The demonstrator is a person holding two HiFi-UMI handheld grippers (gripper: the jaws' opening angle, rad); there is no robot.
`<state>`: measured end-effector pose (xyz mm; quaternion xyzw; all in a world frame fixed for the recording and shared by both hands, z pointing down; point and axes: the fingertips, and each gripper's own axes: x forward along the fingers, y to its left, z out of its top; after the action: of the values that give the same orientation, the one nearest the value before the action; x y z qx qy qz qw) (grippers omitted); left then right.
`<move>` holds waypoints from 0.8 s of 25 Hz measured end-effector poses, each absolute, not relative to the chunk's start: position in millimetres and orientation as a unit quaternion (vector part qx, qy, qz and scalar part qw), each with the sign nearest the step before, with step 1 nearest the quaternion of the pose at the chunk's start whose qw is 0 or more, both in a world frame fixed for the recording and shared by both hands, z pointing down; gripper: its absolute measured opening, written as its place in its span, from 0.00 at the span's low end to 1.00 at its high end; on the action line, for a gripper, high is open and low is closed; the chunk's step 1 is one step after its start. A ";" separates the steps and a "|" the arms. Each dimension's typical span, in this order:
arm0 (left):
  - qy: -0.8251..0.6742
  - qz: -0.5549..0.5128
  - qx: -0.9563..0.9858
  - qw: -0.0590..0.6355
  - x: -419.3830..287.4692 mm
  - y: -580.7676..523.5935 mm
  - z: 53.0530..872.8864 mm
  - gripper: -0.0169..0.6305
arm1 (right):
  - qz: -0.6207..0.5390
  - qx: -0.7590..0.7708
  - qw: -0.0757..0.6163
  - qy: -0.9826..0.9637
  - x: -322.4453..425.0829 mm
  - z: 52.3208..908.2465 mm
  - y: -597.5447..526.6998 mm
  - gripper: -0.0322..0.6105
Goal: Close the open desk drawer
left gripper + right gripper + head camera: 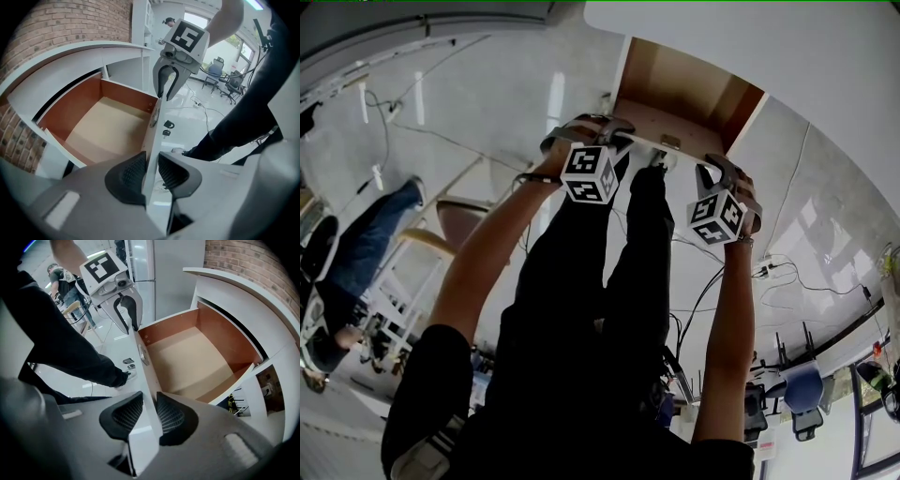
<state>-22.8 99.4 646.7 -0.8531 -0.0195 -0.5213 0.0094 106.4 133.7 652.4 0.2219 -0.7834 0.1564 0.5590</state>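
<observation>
The desk drawer (pixel 684 89) stands pulled out from under the white desk (pixel 769 37); its brown inside (pixel 108 126) (pixel 187 362) looks bare. Both grippers reach steeply down onto the top edge of its white front panel (pixel 152 136) (pixel 143 371). The left gripper (pixel 151 172) (pixel 614 131) straddles one end of that edge, a ribbed pad against each face. The right gripper (pixel 150 414) (pixel 712 167) straddles the other end the same way. Each shows in the other's view: right gripper (pixel 166 86), left gripper (pixel 127 315). Keys (pixel 167 125) hang from the panel's outer face.
A brick wall (pixel 56 23) backs the desk. The person's legs in black trousers (pixel 609 281) stand right in front of the drawer. Cables (pixel 769 272) lie on the glossy floor, office chairs (pixel 225 79) stand further off, and another person (pixel 356 262) sits at left.
</observation>
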 end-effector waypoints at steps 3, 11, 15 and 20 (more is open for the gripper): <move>-0.024 -0.528 -0.848 0.026 -22.1 99.4 646.0 0.17 | 0.152 0.213 0.567 -0.781 106.9 651.2 133.3 0.19; -0.024 -0.529 -0.847 0.040 -23.1 95.5 631.6 0.17 | 0.151 0.206 0.567 -0.783 106.3 636.8 128.3 0.19; -0.029 -0.527 -0.848 0.049 -22.5 89.8 616.7 0.16 | 0.145 0.206 0.566 -0.785 106.5 621.8 121.8 0.19; -0.027 -0.524 -0.850 0.040 -21.5 80.2 597.3 0.16 | 0.138 0.198 0.565 -0.789 107.2 603.1 113.5 0.18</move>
<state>-21.5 80.2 597.3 -0.8505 -0.0272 -0.5238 0.0401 107.2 113.5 603.1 0.1975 -0.7895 0.1380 0.5645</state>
